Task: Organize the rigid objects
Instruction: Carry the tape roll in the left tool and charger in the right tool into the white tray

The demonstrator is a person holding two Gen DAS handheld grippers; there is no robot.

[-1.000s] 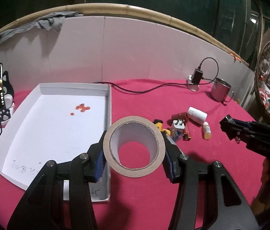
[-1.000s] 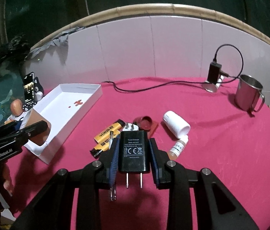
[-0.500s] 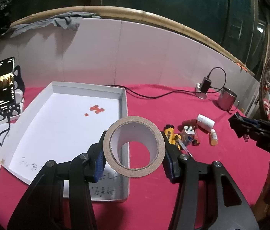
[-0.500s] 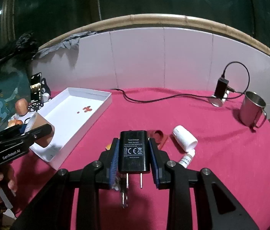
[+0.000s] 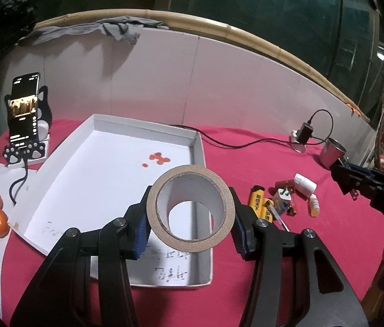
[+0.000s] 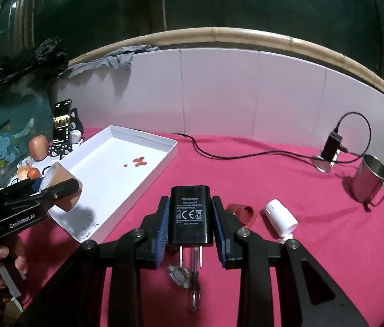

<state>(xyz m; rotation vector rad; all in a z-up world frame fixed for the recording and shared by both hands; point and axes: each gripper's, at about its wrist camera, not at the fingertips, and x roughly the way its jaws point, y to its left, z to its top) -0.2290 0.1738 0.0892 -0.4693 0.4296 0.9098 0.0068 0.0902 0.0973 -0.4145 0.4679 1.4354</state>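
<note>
the left gripper point(image 5: 190, 234) pinches a roll of brown tape point(image 5: 191, 207) by its flat sides, its open core facing the camera. the roll hangs above the near right corner of the white tray point(image 5: 202, 160), just inside the tray's right wall, so the drop spot lies straight below. the right gripper point(image 6: 190, 230) clamps a black charger point(image 6: 190, 214), prongs pointing back toward the hand. it hangs over the red tabletop point(image 6: 314, 245), well right of the tray's long right wall, so it looks the farther one. loose items, among them a white bottle point(image 6: 280, 218), lie just beyond it.
</note>
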